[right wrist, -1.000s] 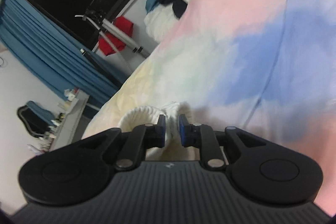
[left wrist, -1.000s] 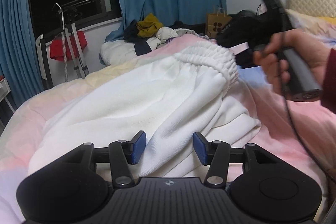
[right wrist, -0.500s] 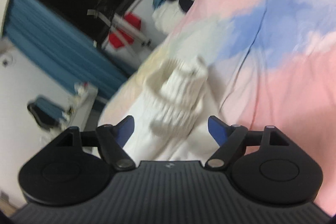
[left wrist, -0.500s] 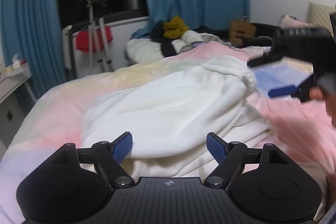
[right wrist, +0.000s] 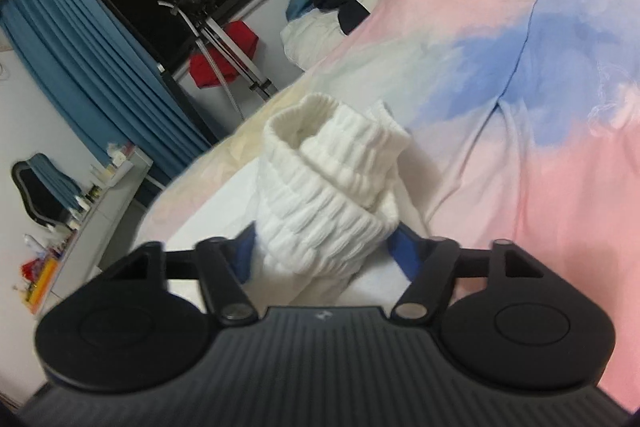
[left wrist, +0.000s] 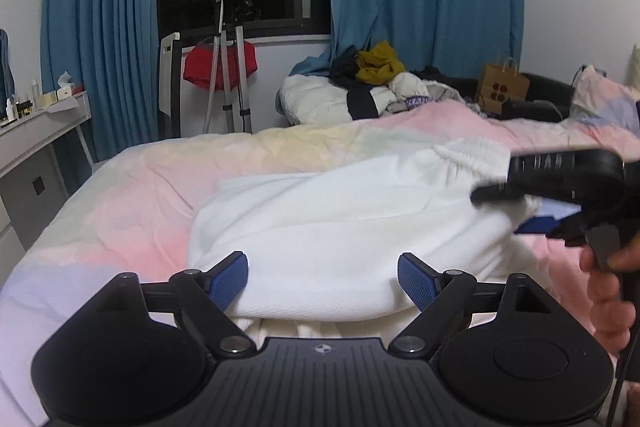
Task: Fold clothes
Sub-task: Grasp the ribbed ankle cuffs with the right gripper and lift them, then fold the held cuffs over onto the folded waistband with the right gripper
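White ribbed cotton fills the middle of both views: a pair of white trousers (left wrist: 344, 227) lies doubled over on the pastel bed cover (left wrist: 152, 195), its elastic waistband (right wrist: 328, 183) bunched at the end nearest the bed's head. The left claw (left wrist: 322, 277) stands wide, its blue pads either side of the near fold of the trousers and closed on nothing. The right claw (right wrist: 322, 253) is also spread, with the waistband sitting between its pads; whether they press the cloth I cannot tell, though they look too far apart to be pinching.

As I judge it, this is a pause between grips on a half-made fold: cloth already lies over cloth, but the bundle is lumpy and the waistband twisted. That fits either squaring up a fold just laid or taking hold for another one. Either way, any coming grip calls for catching every layer at an edge, not just the top sheet, and keeping the two ends level.

Beyond the trousers, towards the window, a heap of other clothes (left wrist: 372, 83) sits at the bed's far edge, with a brown paper bag (left wrist: 502, 89) beside it. Nothing lies on the cover close around the trousers; only the soft, rumpled cover itself may snag.
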The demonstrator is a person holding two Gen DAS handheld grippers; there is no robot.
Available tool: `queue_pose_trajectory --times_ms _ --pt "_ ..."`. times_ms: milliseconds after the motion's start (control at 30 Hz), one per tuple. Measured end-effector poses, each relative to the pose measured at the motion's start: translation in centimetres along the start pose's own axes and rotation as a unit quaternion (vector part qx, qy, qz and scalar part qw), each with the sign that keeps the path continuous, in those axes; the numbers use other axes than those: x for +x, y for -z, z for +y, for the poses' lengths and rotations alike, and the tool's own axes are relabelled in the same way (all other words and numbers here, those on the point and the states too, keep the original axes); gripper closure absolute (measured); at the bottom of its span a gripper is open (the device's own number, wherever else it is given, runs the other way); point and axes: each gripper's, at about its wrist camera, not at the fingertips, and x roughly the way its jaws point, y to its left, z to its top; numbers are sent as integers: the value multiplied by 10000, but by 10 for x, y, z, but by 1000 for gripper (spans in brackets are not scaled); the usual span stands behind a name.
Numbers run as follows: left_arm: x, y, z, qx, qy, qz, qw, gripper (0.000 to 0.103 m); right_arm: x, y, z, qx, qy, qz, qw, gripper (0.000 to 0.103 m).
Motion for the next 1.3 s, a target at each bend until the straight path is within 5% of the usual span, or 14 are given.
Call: queue_pose_trajectory --times_ms 233,433,567,767,967,1167,1300 --pt "-3 -14 18 -301 186 -145 9993 19 -11 -6 0 -162 51 2 9999 59" --pt "-5 -23 50 -954 257 46 9951 19 -28 -8 -28 255 24 -28 9997 59" --pt "1 -23 79 -1555 312 331 9868 17 -16 -7 -55 974 -248 266 9946 54" --pt "12 -9 123 -2546 436 830 9625 13 -9 -5 -60 1184 -466 540 9904 42" --pt "15 2 135 -2802 560 1004 9530 13 2 -5 -58 1122 -388 699 9905 18" --pt "16 13 142 -3047 657 1070 9441 11 19 -6 -49 819 -484 915 9912 15" --pt "16 18 148 -3220 692 1090 9379 11 6 -13 -32 668 -1172 716 9883 15"
